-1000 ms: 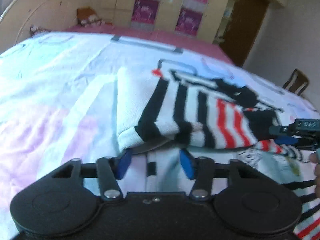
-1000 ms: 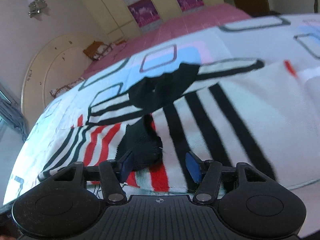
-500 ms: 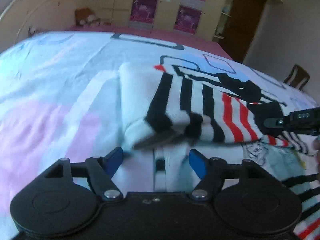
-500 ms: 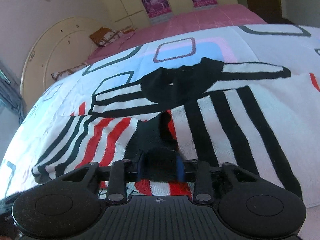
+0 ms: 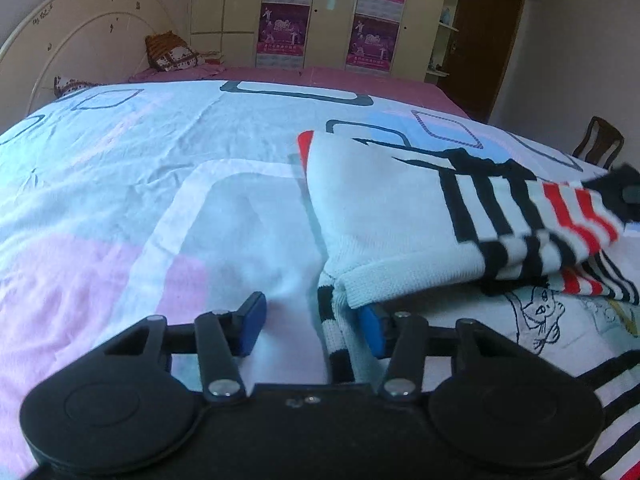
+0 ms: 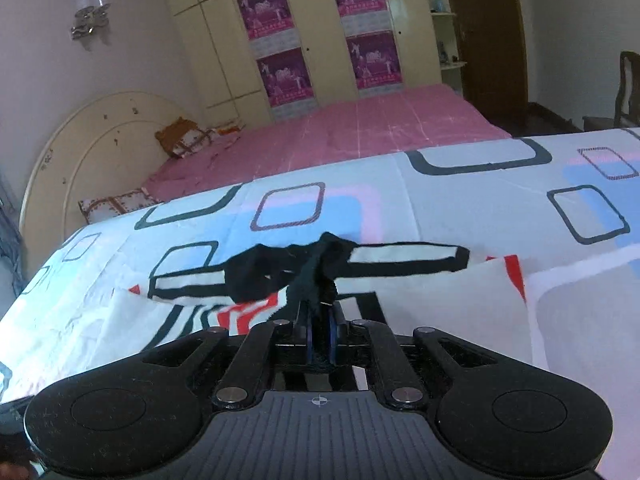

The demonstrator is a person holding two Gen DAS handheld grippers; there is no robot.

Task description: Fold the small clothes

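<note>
Pinching sweater [image 6: 420, 300] collar between right hand-held gripper [image 6: 320, 334] pads

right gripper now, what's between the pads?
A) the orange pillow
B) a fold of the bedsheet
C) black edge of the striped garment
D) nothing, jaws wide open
C: in the right wrist view the right gripper has its blue pads pinched together on the black edge of the striped garment, lifting it above the bedsheet.

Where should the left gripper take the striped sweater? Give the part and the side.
Take the white ribbed hem corner of the sweater, from the near side, low over the bedspread: that edge curls up facing the left gripper, whose jaws are closing with a striped strip between them.
</note>
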